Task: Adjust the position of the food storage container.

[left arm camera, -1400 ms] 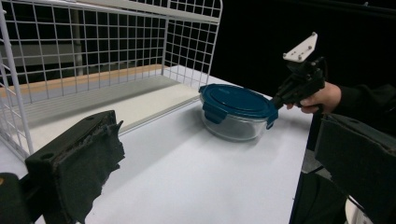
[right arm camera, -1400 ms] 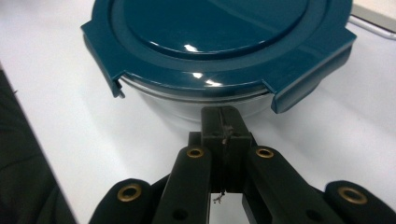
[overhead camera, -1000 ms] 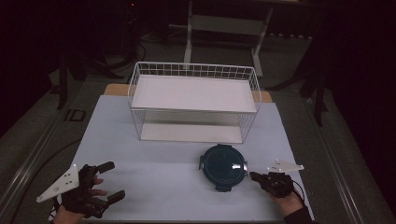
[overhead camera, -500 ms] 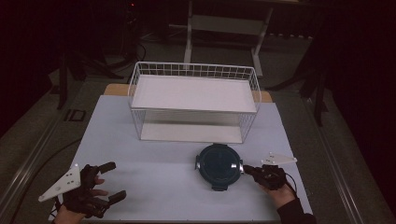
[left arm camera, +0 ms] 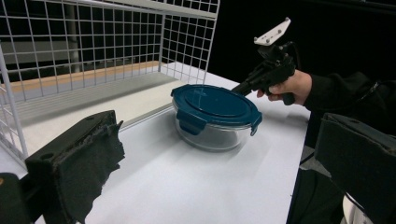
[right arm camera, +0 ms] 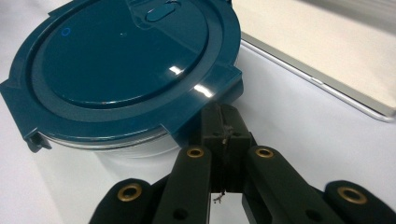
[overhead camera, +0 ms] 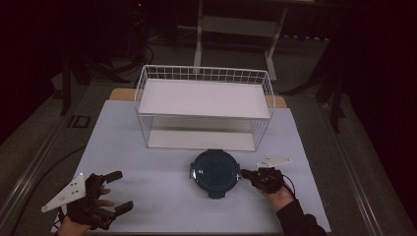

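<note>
R gripper nosing under a lid latch on the container

Blue-lidded glass container (overhead camera: 214, 171) sits on the white table (overhead camera: 162, 196), just in front of the wire basket (overhead camera: 204, 105). Right gripper (right arm camera: 223, 122) has jaws pressed together w/ nothing between them, tips at a lid clip (right arm camera: 205, 109), touching or nearly. I'd say lever that flap up gently, else the bowl slides. Left gripper (overhead camera: 113, 191) rests well apart, jaws wide, empty; could brace the bowl.

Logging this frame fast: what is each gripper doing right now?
Left gripper: open, holding nothing, apart from the container.
Right gripper: jaws shut together, tips at the blue lid's side latch; no grip on it can be told.
</note>
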{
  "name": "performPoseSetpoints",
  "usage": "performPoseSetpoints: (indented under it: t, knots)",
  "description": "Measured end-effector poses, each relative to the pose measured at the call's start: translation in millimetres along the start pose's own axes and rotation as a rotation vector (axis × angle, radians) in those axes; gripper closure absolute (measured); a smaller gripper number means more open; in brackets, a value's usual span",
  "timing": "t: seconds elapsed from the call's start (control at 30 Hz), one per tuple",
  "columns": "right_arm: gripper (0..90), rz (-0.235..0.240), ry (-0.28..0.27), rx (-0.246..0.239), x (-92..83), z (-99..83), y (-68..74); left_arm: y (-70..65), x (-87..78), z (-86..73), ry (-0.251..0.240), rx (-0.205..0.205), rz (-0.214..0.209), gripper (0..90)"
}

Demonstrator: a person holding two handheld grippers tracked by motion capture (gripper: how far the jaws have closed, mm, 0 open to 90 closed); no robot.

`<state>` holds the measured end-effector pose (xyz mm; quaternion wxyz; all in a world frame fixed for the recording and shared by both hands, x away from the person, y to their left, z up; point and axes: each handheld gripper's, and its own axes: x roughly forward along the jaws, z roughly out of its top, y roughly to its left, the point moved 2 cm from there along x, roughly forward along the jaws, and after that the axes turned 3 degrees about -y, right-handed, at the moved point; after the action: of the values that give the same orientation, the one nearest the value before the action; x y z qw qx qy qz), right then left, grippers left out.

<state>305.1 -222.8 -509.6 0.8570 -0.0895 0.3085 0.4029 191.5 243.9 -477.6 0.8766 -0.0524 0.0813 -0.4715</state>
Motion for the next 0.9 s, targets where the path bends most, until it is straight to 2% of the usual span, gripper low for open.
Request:
performPoseSetpoints:
  t: [0.6, 0.73, 0.83, 0.9]
  knots:
    - [90.0, 0.023, -0.010, -0.009, 16.2, 9.3, 7.1, 0.3, 1.2, -0.7, 0.003, -0.004, -0.002, 0.3]
    - [87.6, 0.012, -0.049, -0.021, 11.6, 8.3, 9.8, -0.2, 0.6, -0.5, 0.002, -0.004, -0.001, 0.3]
    - [86.8, 0.004, -0.054, -0.029, 8.9, 9.1, 10.2, -0.2, 0.6, -0.3, 0.002, -0.002, 0.001, 0.3]
    - [81.9, -0.001, -0.092, -0.020, -3.7, 11.8, 10.4, -0.6, 0.9, 0.0, 0.004, -0.002, 0.005, 0.3]
